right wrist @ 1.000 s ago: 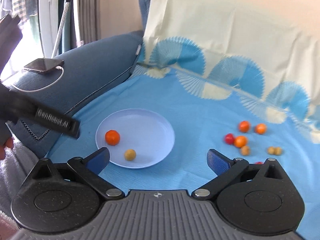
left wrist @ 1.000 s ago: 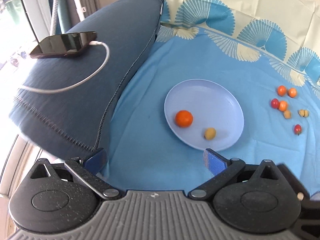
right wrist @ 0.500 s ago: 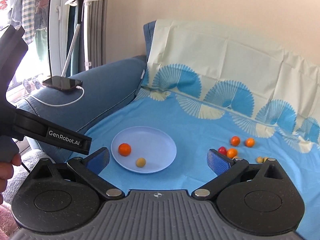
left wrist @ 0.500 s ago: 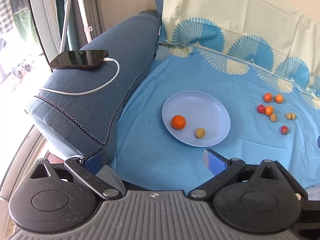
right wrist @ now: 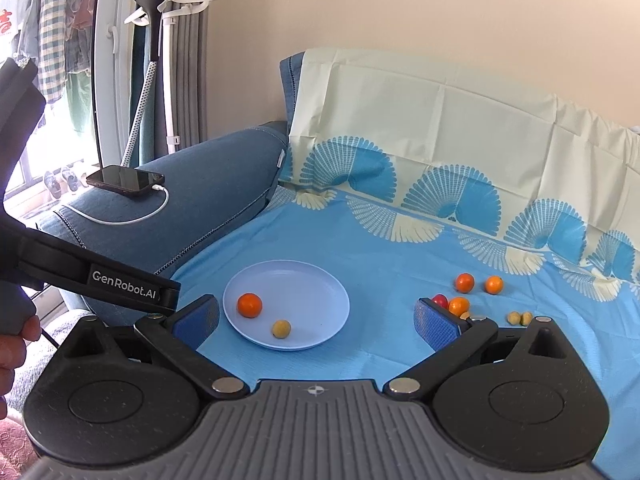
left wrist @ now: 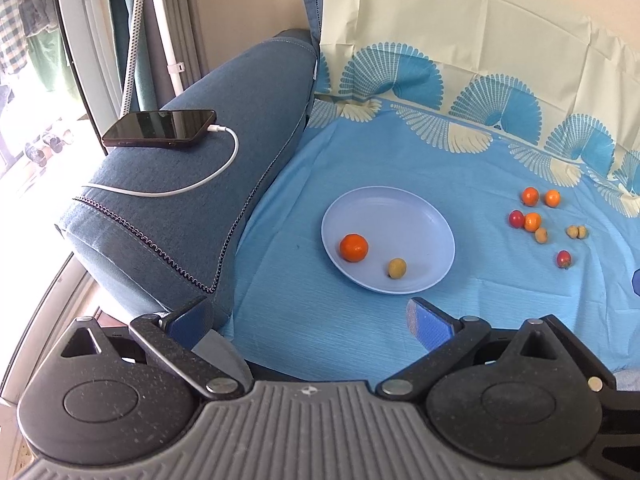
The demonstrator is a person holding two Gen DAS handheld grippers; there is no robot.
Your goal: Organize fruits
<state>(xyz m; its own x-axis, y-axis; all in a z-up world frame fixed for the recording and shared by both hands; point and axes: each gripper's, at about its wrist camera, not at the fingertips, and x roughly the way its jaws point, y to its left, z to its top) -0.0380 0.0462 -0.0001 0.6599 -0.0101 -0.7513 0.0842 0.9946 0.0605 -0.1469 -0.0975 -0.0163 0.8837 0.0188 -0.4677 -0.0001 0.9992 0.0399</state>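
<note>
A pale blue plate (left wrist: 424, 216) (right wrist: 316, 280) lies on the blue sofa cover. On it are an orange (left wrist: 353, 247) (right wrist: 249, 305) and a small yellow-brown fruit (left wrist: 397, 268) (right wrist: 281, 328). Several loose fruits lie to the right on the cover: small oranges (left wrist: 530, 196) (right wrist: 465, 282), a red one (left wrist: 516, 218) (right wrist: 441, 300), tan ones (left wrist: 577, 232) (right wrist: 520, 317) and another red one (left wrist: 564, 258). My left gripper (left wrist: 308, 316) is open and empty, held back before the sofa edge. My right gripper (right wrist: 316, 318) is open and empty, also well short of the plate.
A blue sofa armrest (left wrist: 224, 168) (right wrist: 208, 184) stands left of the plate, with a phone (left wrist: 160, 128) (right wrist: 125, 180) on a white charging cable. The left gripper's body (right wrist: 96, 276) shows at the left of the right wrist view. A garment steamer stand (right wrist: 156, 40) is behind.
Both grippers have pulled back and up from the plate, so the plate and fruits look smaller and farther. Both stayed open. The fruits have not moved.
</note>
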